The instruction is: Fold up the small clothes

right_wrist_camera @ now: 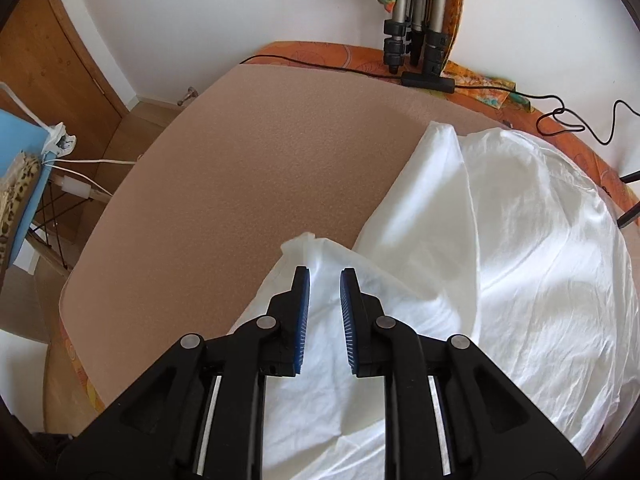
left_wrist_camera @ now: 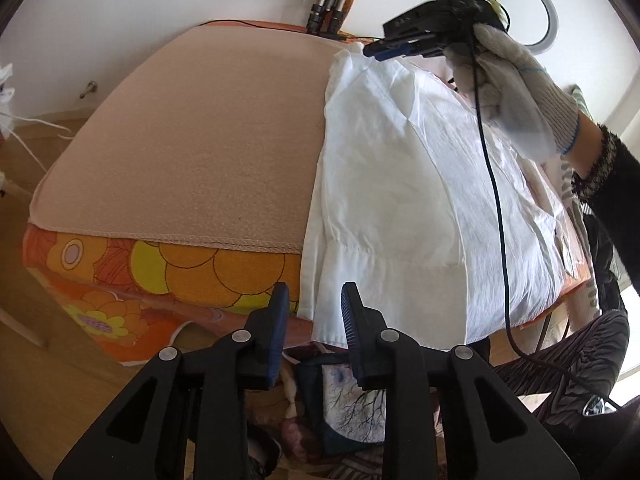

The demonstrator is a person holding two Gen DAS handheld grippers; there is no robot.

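Observation:
A white garment lies spread over the right half of a beige pad, its near hem hanging over the table's front edge. My left gripper is open just in front of that hem's left corner, and its pads touch nothing. A gloved hand holds my right gripper at the garment's far corner. In the right wrist view the right gripper stands open a little above the white garment. A raised, bunched corner sits just beyond its tips, and the pads are not pressing on the cloth.
An orange flowered cloth covers the table under the beige pad. Tripod legs, a black power strip and a looped cable line the far edge. A ring light stands at the back right. A blue chair is at the left.

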